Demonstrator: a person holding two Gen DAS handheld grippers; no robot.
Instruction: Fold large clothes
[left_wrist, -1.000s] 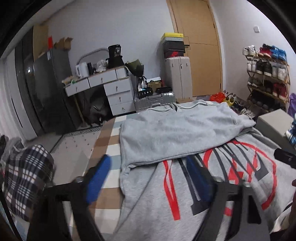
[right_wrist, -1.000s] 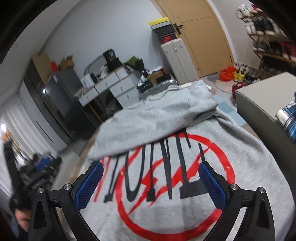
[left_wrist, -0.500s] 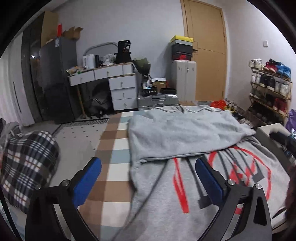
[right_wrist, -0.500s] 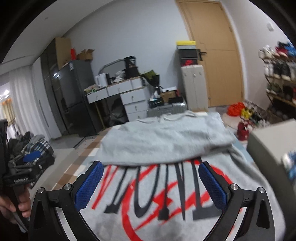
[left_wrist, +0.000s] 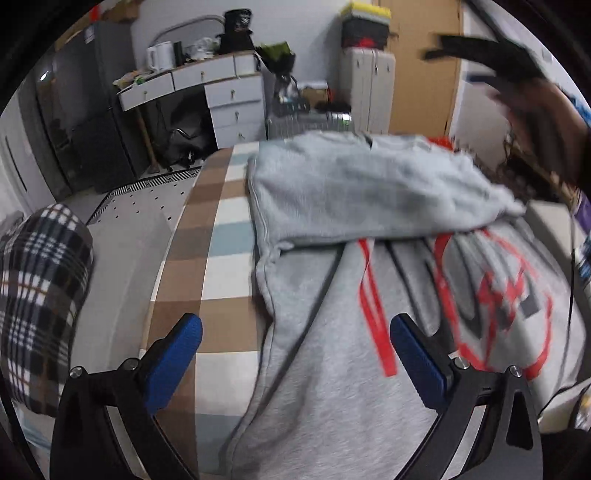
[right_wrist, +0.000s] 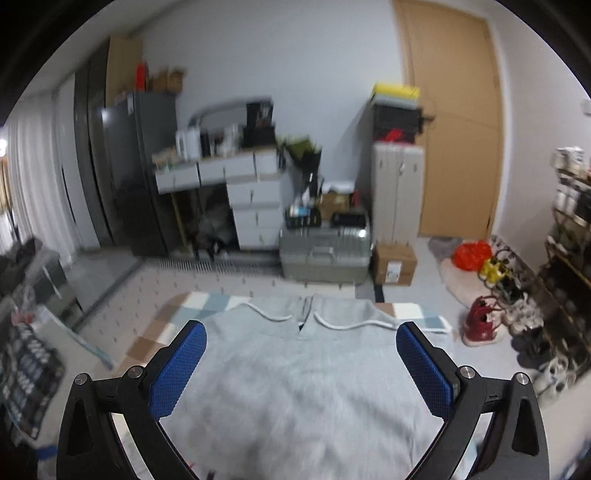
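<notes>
Left hand-held gripper (left_wrist: 295, 354) hangs wide open, nothing between its blue pads, straddling the left side seam of the grey sweatshirt (left_wrist: 332, 369) near the left edge of the checked mat (left_wrist: 221, 236). The garment lies flat on that mat, far portion folded over the red print. Soft, floppy fleece, likely light; best pinched at a hem or seam. Right hand-held gripper (right_wrist: 301, 362) hovers over the neckline, equally wide, empty.
</notes>
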